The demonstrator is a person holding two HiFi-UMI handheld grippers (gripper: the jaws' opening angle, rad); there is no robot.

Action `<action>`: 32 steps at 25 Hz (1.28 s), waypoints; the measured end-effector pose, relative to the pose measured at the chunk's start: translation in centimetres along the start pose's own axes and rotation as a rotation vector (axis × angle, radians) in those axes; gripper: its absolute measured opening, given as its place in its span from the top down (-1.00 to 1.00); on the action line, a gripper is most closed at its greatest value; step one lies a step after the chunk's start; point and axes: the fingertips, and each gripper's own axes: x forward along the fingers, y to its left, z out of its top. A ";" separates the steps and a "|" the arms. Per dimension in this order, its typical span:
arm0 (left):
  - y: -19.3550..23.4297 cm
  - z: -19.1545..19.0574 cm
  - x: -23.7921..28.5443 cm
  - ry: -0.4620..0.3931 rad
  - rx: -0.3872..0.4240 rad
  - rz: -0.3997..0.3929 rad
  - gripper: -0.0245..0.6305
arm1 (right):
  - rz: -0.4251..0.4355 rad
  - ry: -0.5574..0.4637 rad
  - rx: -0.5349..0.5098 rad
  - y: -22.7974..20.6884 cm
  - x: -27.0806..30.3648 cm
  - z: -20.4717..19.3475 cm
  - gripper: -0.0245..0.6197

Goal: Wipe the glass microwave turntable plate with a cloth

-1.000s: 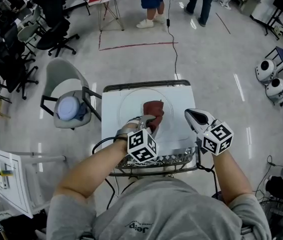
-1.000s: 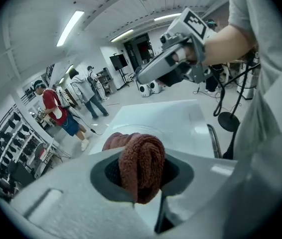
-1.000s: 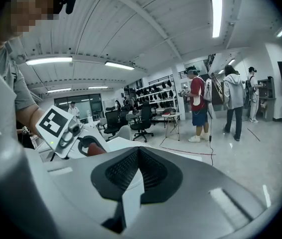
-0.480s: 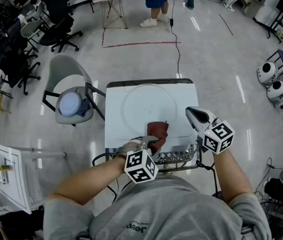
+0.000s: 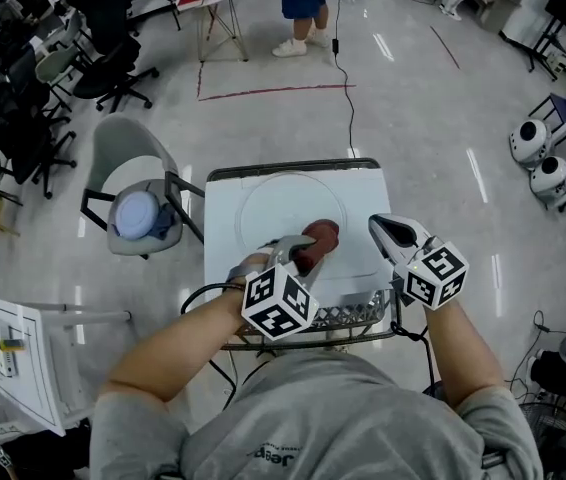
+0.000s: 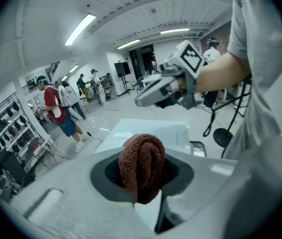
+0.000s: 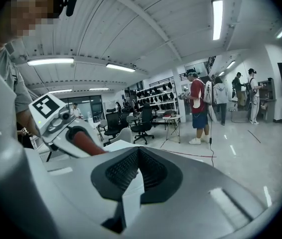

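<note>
The brown cloth [image 6: 141,163] is pinched, bunched into a thick roll, between the jaws of the left gripper [image 5: 301,255]. It is held over the near right part of the glass turntable plate [image 5: 263,190], which lies flat on the white table [image 5: 368,183]. Whether the cloth is pressed on the glass at this instant cannot be told (the gripper is tilted nearly level, so the roll may be just clear of it). The bunching is judged to give a padded front for rubbing, so that the hard jaws are not brought against the glass. The right gripper [image 5: 381,229] is held just off the plate's right edge, its jaws pressed together on nothing. It is judged to be placed there so that the plate can be steadied if it slides. The wiping is judged to be under way.
</note>
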 end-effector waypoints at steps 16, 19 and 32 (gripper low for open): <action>8.5 0.4 11.6 0.108 0.137 0.191 0.67 | -0.062 -0.007 0.035 -3.8 -2.2 -1.1 0.90; 7.0 0.6 11.4 0.108 0.156 0.171 0.67 | -0.066 -0.010 0.040 -4.1 -2.6 -1.1 0.90; -3.2 -0.8 6.7 0.093 0.165 -0.003 0.67 | -0.041 -0.007 0.026 -1.7 -2.6 -1.2 0.90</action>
